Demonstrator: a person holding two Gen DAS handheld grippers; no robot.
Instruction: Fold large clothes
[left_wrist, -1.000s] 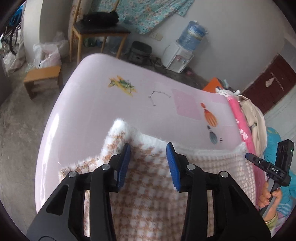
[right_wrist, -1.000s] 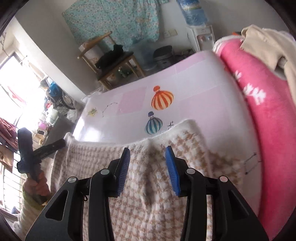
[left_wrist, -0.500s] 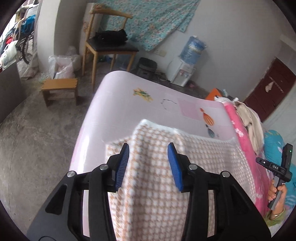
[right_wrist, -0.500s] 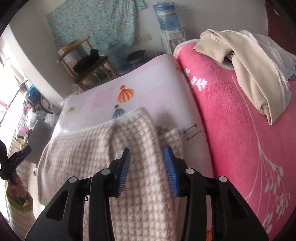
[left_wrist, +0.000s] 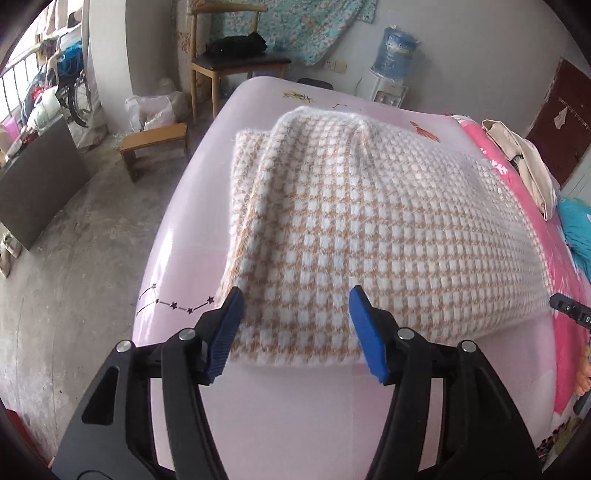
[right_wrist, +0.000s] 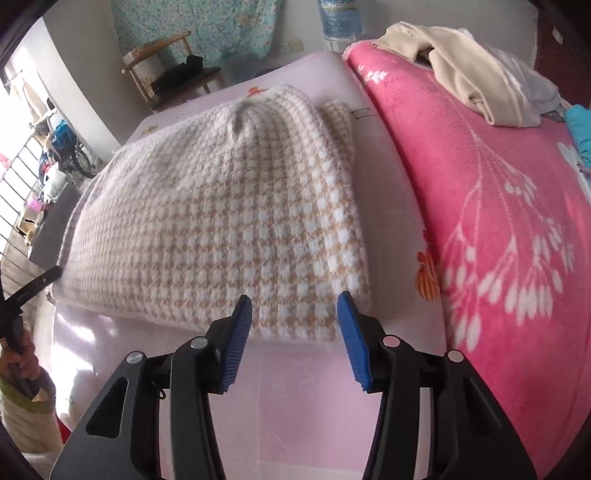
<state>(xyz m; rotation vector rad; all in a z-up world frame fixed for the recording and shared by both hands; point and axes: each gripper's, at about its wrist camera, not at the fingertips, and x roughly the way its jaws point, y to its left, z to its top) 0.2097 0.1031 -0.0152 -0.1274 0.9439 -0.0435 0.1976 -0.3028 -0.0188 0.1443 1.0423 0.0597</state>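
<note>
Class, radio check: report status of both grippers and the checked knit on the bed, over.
Left gripper and right gripper open, jaws just widened, pads clear of cloth. Checked knit folded over, lying on pink sheet. Nothing in the way.

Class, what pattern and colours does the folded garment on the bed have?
A small houndstooth-like check in white and tan on the folded garment, clearest in the left wrist view.

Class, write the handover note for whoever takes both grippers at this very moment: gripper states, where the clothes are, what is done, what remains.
Left gripper: open, jaws have just been opening, nothing pressed between them; the near edge of the checked sweater lies between and beyond the tips.
Right gripper: the same, at the sweater's other near corner.
Sweater: folded over, lying on the pale pink sheet.
Beige garment: heaped unfolded on the pink blanket.
Done: one fold laid down and released.
Left: probably further folds, then the beige garment.
</note>
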